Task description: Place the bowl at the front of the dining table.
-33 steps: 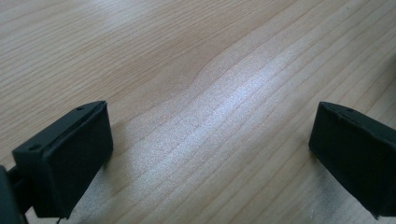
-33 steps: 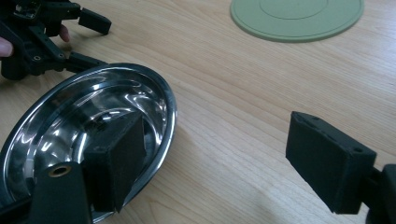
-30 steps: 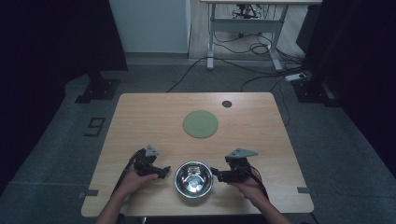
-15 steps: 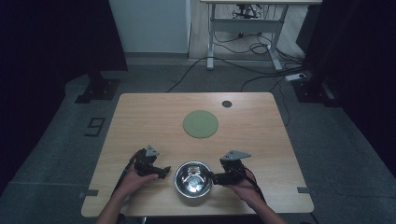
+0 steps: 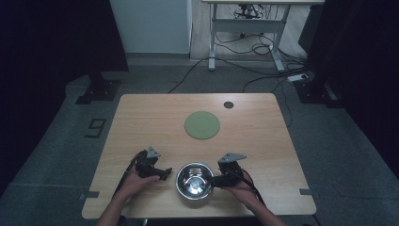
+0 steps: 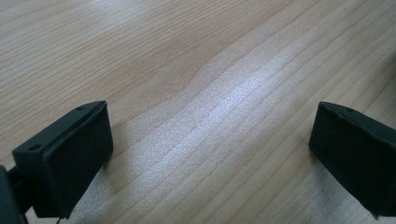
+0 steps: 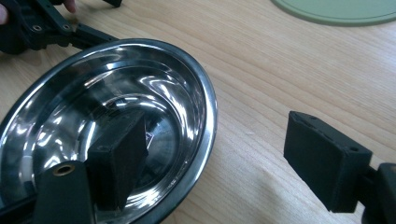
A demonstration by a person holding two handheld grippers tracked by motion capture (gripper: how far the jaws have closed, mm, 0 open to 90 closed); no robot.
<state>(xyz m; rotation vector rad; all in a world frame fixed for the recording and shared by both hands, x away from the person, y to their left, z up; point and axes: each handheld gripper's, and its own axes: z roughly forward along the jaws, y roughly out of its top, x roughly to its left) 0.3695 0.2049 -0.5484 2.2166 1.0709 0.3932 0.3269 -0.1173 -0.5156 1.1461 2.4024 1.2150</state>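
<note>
A shiny steel bowl (image 5: 179, 181) stands near the table's front edge, between my two grippers. My right gripper (image 5: 216, 181) is open and straddles the bowl's right rim (image 7: 208, 100). One of its fingers (image 7: 119, 154) is inside the bowl and the other stands well outside over the wood, and neither pad presses on the rim. My left gripper (image 5: 163, 173) rests just left of the bowl. Its jaws stand wide open (image 6: 210, 135) over bare wood with nothing between them. A person's hands hold both grippers.
A round green mat (image 5: 202, 125) lies flat at the middle of the wooden table (image 5: 141, 117), and its edge shows at the top of the right gripper view (image 7: 336, 11). A small dark disc (image 5: 228, 104) sits near the far edge. Cables and a desk frame stand on the floor beyond.
My right gripper has edged a little to the left toward the bowl. The left gripper and the bowl have kept still.
</note>
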